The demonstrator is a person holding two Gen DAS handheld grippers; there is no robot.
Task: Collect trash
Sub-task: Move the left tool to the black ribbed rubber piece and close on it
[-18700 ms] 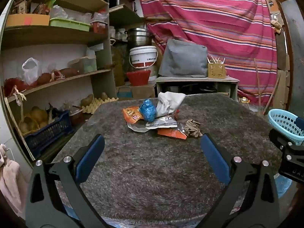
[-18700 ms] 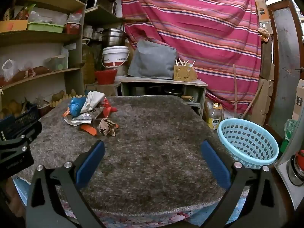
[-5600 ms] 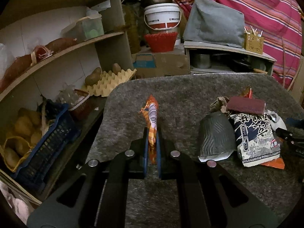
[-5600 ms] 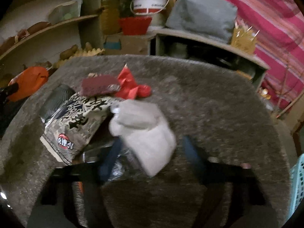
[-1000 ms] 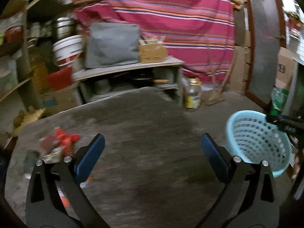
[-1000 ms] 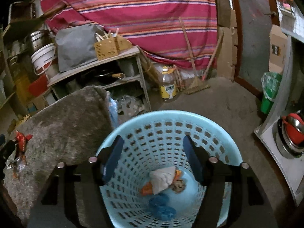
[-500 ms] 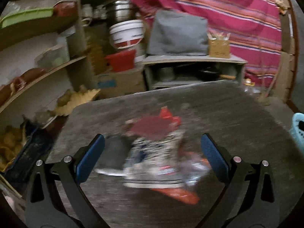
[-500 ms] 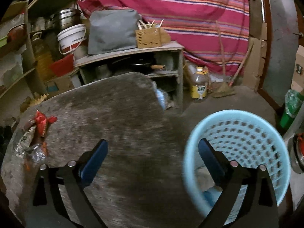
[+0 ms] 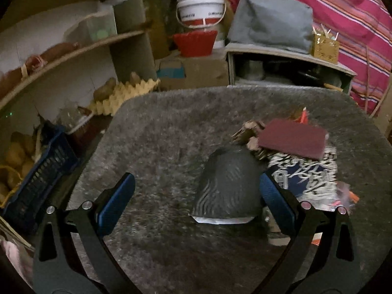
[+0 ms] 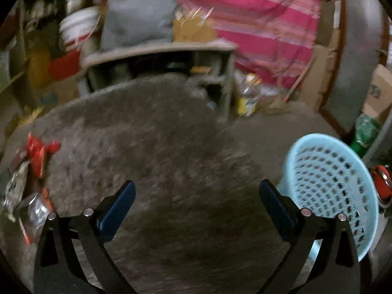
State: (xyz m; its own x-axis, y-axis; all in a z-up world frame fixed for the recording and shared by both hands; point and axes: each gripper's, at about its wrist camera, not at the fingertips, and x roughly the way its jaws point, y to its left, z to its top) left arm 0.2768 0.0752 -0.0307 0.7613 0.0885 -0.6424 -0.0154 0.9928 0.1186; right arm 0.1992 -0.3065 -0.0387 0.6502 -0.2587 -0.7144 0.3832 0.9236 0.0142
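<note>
My left gripper (image 9: 196, 181) is open and low over the grey fuzzy table (image 9: 159, 134). A dark grey ribbed wrapper (image 9: 226, 186) lies between its fingers, close to the right one, and the pads do not press on it. Behind it are a maroon flat pad (image 9: 292, 139), a black-and-white printed snack bag (image 9: 306, 174), crumpled brown paper (image 9: 247, 129) and a red wrapper (image 9: 303, 116). My right gripper (image 10: 196, 186) hangs over the table's near right part, its jaws opening with nothing between them. The light blue basket (image 10: 328, 183) stands on the floor to its right.
Shelves with a blue crate (image 9: 36, 183) and an egg tray (image 9: 122, 93) line the left. A white bucket (image 9: 201, 9), a red bowl (image 9: 194, 41) and a grey cushion (image 9: 269, 17) on a low shelf unit stand behind the table. A red wrapper (image 10: 39, 152) shows far left in the right wrist view.
The left gripper swung from the basket side back to the trash pile and came down close to it. The right gripper left the basket, moved over the table and spread its jaws wider.
</note>
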